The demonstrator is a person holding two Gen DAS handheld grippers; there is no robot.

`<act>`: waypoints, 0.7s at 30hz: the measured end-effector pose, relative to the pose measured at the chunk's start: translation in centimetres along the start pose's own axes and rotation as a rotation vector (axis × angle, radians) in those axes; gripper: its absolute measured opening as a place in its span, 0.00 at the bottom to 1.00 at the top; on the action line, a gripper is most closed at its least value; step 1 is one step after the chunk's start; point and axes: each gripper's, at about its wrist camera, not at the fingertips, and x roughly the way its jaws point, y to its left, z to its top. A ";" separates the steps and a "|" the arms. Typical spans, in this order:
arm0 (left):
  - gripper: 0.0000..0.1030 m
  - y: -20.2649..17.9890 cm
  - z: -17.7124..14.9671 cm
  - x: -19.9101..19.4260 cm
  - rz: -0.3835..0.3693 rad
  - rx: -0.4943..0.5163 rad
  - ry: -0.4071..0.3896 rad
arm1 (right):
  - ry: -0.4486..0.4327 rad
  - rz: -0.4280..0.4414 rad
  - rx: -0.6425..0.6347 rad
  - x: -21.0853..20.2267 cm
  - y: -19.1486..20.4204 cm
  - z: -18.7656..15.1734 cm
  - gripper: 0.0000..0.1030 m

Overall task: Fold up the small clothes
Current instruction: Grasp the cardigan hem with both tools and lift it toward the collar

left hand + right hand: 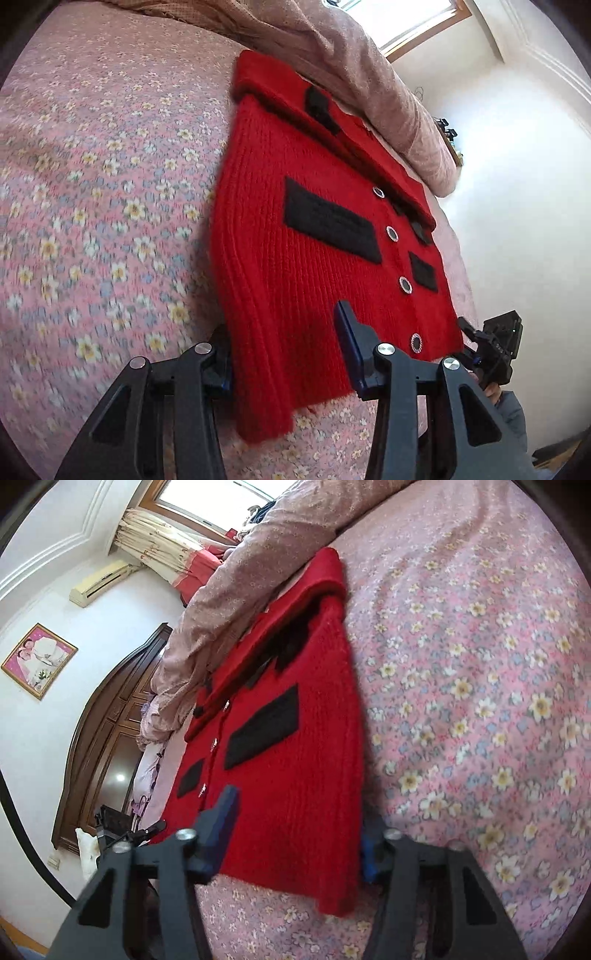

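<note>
Left wrist view, left to right. Pink cotton bedsheet with a small yellow-and-white flower print, smooth, motion-blurred near the edge. On it lies the red ribbed-knit cardigan with black rectangular patches and silver-rimmed round buttons, spread flat, collar end far from the camera, hem end near. Left gripper, black plastic arms with blue pads: jaws partly open and straddling the near hem corner. One finger sits over the knit; the other finger is mostly hidden behind the cardigan's side edge. Cannot tell whether the pads press the fabric. A crumpled dusty-pink quilt runs along the cardigan's far side, touching its collar. At far right the other gripper shows by the opposite hem corner, partly cut off, with a bit of hand and blue-grey sleeve below it.

Right wrist view, left to right. Framed picture on a white wall, dark wooden arched headboard, cream curtain. Right gripper: jaws partly open across the cardigan's hem corner, one finger over the knit, the other half hidden by the cloth's edge. Contact unclear. Flowered sheet fills the right, blurred.
</note>
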 end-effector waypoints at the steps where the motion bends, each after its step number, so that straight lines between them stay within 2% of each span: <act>1: 0.37 -0.1 -0.3 0.0 0.002 0.002 -0.006 | 0.004 0.003 0.017 0.4 0.0 -0.1 0.38; 3: 0.37 -0.2 -0.6 0.1 0.011 0.006 -0.023 | 0.001 -0.005 0.041 0.5 -0.5 -0.3 0.24; 7: 0.37 -0.4 -0.6 0.7 0.016 0.007 -0.024 | 0.006 -0.034 0.025 0.7 -0.3 -0.3 0.21; 8: 0.32 -0.5 -0.6 0.8 0.021 0.010 -0.026 | 0.006 -0.050 0.011 0.9 0.0 -0.3 0.19; 9: 0.17 -0.6 -0.6 0.9 0.054 0.015 -0.029 | 0.005 -0.062 0.005 1.0 0.1 -0.4 0.13; 10: 0.07 -0.7 -0.6 1.2 0.099 0.018 -0.031 | 0.007 -0.074 0.007 1.1 0.0 -0.5 0.09; 11: 0.03 -0.5 -0.7 1.2 0.108 0.013 -0.032 | 0.004 -0.077 0.011 1.1 0.0 -0.6 0.08; 13: 0.01 0.1 -0.7 1.0 0.068 -0.022 -0.030 | -0.004 -0.087 0.017 1.1 0.1 -0.6 0.07; 18: 0.01 -0.5 -1.5 0.6 0.087 -0.026 -0.062 | -0.048 -0.083 0.046 -0.1 -0.1 -1.1 0.06; 21: 0.00 -1.1 -2.3 0.2 0.070 -0.018 -0.069 | -0.059 -0.061 0.050 -1.0 0.0 -1.3 0.05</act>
